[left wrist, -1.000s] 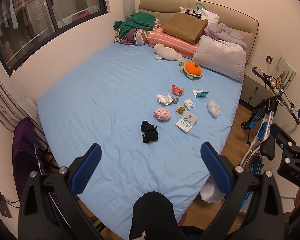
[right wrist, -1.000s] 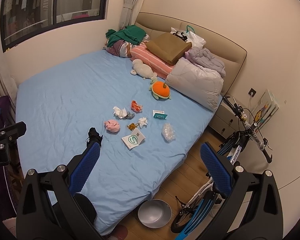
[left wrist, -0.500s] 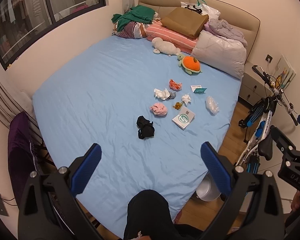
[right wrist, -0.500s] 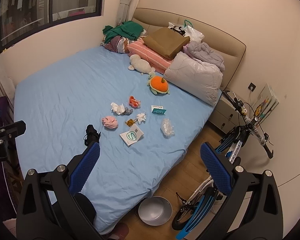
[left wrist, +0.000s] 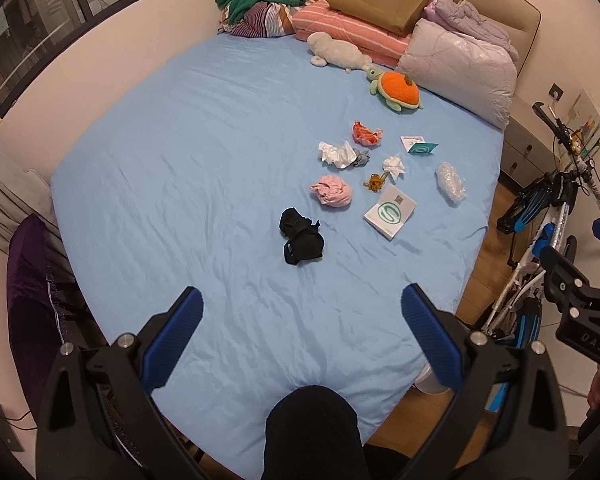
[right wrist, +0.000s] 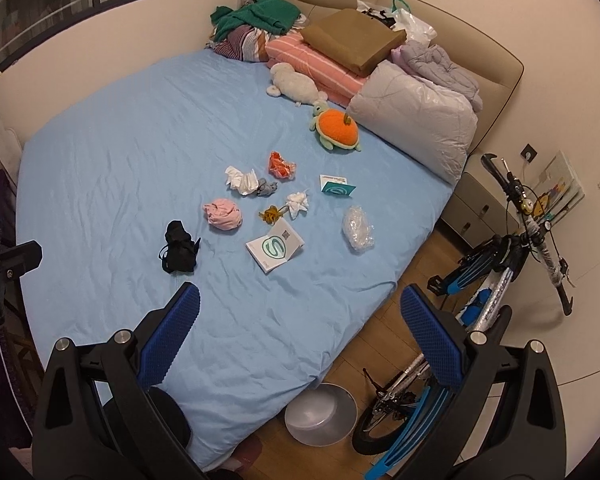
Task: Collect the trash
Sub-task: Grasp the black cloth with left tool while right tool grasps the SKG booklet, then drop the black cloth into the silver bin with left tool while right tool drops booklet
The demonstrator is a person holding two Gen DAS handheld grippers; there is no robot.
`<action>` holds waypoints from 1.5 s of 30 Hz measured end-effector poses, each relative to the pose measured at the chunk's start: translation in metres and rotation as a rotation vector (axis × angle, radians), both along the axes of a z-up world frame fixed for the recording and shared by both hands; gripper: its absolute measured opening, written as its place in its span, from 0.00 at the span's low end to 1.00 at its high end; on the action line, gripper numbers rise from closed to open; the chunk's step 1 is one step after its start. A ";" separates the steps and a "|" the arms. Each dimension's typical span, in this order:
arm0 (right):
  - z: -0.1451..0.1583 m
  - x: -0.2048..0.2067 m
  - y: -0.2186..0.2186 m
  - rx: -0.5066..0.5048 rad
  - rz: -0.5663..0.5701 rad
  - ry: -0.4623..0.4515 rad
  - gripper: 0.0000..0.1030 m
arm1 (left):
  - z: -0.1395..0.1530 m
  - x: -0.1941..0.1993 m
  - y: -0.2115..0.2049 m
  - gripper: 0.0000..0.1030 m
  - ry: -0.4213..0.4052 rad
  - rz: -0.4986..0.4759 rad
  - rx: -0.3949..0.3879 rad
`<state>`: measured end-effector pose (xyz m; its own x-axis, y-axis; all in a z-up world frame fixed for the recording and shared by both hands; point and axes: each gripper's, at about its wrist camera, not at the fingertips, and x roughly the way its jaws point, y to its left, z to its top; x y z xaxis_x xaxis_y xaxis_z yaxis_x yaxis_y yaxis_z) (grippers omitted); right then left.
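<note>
Both of my grippers hang above the foot of the bed [left wrist: 180, 168], and since a second ago I have brought them forward and lower: the litter on the blue sheet now sits larger and nearer the middle of both views than it did. My left gripper [left wrist: 302, 312] has its blue fingers [left wrist: 172, 336] spread wide with nothing between them, just as before. My right gripper [right wrist: 300, 312] is equally wide apart and empty, also unchanged.

The trash lies in a loose cluster on the right half of the sheet, and none of it has moved. Nearest me is a black bundle [left wrist: 301, 237]. Beyond it is a pink wad [left wrist: 332, 191], with a white booklet [left wrist: 389, 211] bearing a green logo to its right. Farther up are a crumpled white tissue [left wrist: 336, 153], a small grey scrap [left wrist: 362, 158] touching it, an orange wrapper [left wrist: 366, 133], a small white tissue [left wrist: 395, 167] beside a brown scrap [left wrist: 374, 182], a teal card [left wrist: 419, 146], and a clear plastic bag [left wrist: 451, 182] near the bed's right edge.

In the right wrist view a grey bowl [right wrist: 321, 414] sits on the wooden floor by the bed corner, next to a bicycle [right wrist: 496, 280].
</note>
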<state>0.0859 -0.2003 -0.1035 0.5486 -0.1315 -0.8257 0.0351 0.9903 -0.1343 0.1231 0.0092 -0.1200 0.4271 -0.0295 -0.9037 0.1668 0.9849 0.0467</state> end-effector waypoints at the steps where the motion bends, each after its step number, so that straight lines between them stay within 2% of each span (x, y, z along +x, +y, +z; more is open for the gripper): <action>1: -0.013 0.012 0.002 0.000 -0.001 0.012 0.94 | -0.009 0.009 0.002 0.96 0.011 -0.002 0.001; 7: -0.092 0.078 0.005 0.002 -0.038 0.074 0.93 | -0.074 0.063 0.010 0.96 0.069 -0.034 -0.009; 17: -0.231 0.176 -0.019 -0.002 -0.151 0.137 0.90 | -0.197 0.153 0.006 0.96 0.154 -0.083 -0.003; 21: -0.279 0.210 -0.028 -0.035 -0.157 0.140 0.88 | -0.242 0.181 0.002 0.96 0.174 -0.094 -0.009; 24: -0.314 0.231 -0.039 -0.032 -0.156 0.138 0.87 | -0.275 0.198 -0.003 0.96 0.178 -0.099 0.014; 28: -0.354 0.249 -0.050 -0.019 -0.130 0.164 0.79 | -0.317 0.212 -0.005 0.93 0.198 -0.101 0.040; 31: -0.374 0.253 -0.053 -0.003 -0.101 0.201 0.65 | -0.342 0.216 -0.001 0.69 0.249 -0.096 -0.008; 33: -0.386 0.254 -0.050 0.012 -0.070 0.235 0.49 | -0.347 0.215 0.002 0.65 0.252 -0.079 -0.089; 35: -0.391 0.252 -0.047 0.044 -0.047 0.244 0.44 | -0.347 0.212 -0.001 0.62 0.233 -0.093 -0.082; 36: -0.391 0.249 -0.047 0.088 -0.035 0.249 0.26 | -0.346 0.211 -0.003 0.62 0.223 -0.102 -0.074; 38: -0.388 0.243 -0.046 0.174 -0.032 0.248 0.08 | -0.344 0.207 -0.005 0.57 0.210 -0.105 -0.074; 41: -0.374 0.232 -0.038 0.203 -0.018 0.212 0.04 | -0.340 0.202 -0.001 0.52 0.205 -0.105 -0.081; 45: -0.352 0.219 -0.028 0.230 0.000 0.168 0.00 | -0.333 0.196 0.004 0.49 0.208 -0.095 -0.096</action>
<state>0.3047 -0.2287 -0.4553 0.4013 0.0693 -0.9133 0.0318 0.9955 0.0895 0.3187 0.0135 -0.4533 0.2229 -0.1508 -0.9631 0.2550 0.9626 -0.0917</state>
